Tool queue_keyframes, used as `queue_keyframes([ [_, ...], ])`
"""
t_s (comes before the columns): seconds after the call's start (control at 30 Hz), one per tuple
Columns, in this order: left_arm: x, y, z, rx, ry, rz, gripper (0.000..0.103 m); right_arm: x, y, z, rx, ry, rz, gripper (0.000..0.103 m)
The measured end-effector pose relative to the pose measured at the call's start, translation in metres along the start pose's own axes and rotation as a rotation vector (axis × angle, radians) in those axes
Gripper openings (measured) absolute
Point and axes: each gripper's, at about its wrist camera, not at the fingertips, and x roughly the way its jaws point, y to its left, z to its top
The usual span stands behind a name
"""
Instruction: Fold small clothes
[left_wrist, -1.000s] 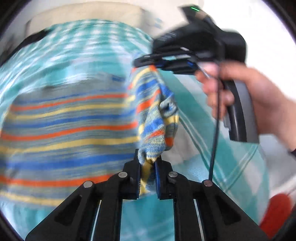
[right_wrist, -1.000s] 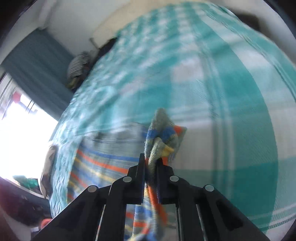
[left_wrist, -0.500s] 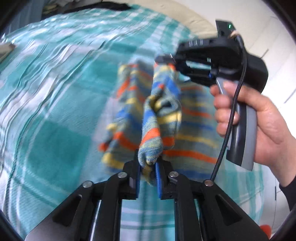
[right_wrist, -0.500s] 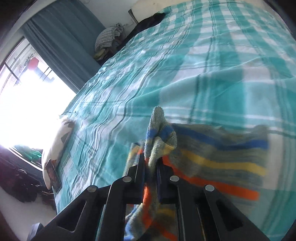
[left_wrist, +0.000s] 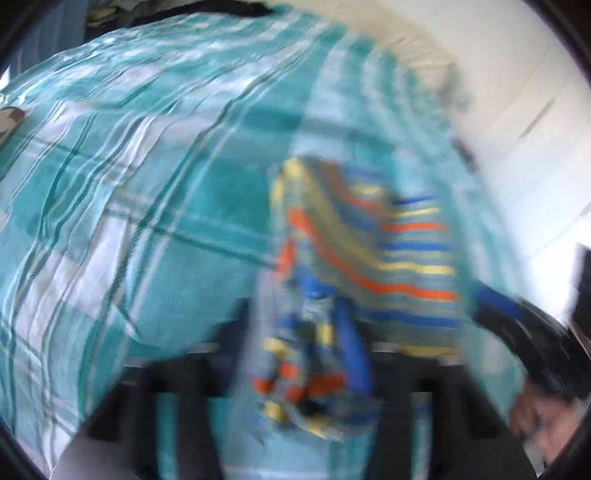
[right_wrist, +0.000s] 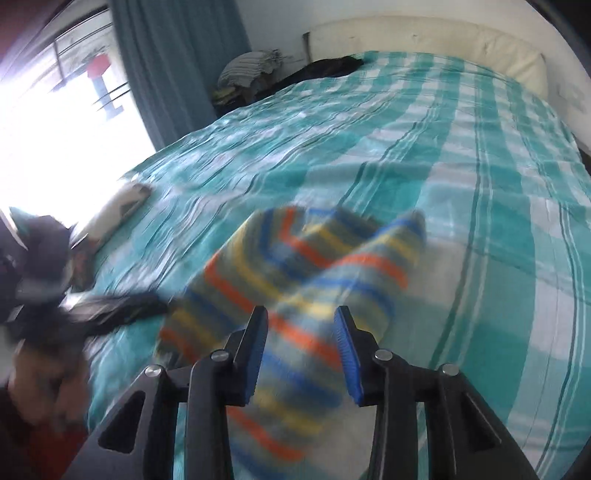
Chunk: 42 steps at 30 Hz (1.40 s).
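One knitted garment, soft and woolly in look, is seen lying crumpled on the bed; it is banded with orange, yellow, blue and grey stripes and is bunched into uneven folds. In the left wrist view the same garment is smeared by motion blur, part of it hanging in front of the left hand-held gripper, whose dark frame is only dimly made out; whether its jaws are parted or closed on the cloth cannot be told. At the lower right edge of that view the right hand-held gripper and a hand are shown as blurred shapes. In the right wrist view the left hand-held gripper appears as a dark blur at the left, near the garment's edge. The right hand-held gripper is made of black plastic with round metal pins and two blue ribbed pads; its jaws are spread wide, with the striped cloth seen between them but not pinched. The bed is covered by one wrinkled woven sheet checked in teal and white. One pale padded headboard and one teal curtain are visible behind.
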Motion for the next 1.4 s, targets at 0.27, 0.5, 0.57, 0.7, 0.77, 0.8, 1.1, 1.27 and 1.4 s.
queue_keyframes([
  [0.27,-0.043,0.041,-0.007,-0.102,-0.036,-0.038,0.056,0.017,0.028,-0.066,-0.047,0.092,-0.093,0.038],
  [0.5,-0.001,0.007,-0.035,0.107,0.084,0.098,0.024,0.004,0.037,-0.061,0.022,0.033,-0.082,0.038],
  [0.57,0.003,0.024,-0.042,0.032,0.098,0.048,0.024,0.027,0.026,-0.082,0.066,0.148,-0.114,0.039],
  [0.7,-0.033,0.039,-0.053,-0.002,0.065,0.051,0.044,-0.001,0.025,-0.091,0.121,0.094,-0.151,0.039],
  [0.77,-0.056,0.043,-0.067,-0.008,0.019,0.047,0.076,-0.024,0.033,-0.093,0.143,0.052,-0.147,0.052],
  [0.8,-0.067,0.042,-0.077,-0.005,-0.017,0.047,0.087,-0.035,0.039,-0.096,0.139,0.039,-0.175,0.068],
  [1.1,-0.083,0.009,-0.127,0.109,-0.039,0.059,0.090,-0.098,0.084,-0.133,0.208,0.054,-0.488,0.091],
  [1.27,-0.093,-0.009,-0.144,0.164,-0.047,0.060,0.090,-0.118,0.096,-0.146,0.151,0.059,-0.614,0.091],
  [1.4,-0.098,-0.020,-0.151,0.207,-0.062,0.076,0.090,-0.128,0.097,-0.151,0.142,0.062,-0.667,0.091],
])
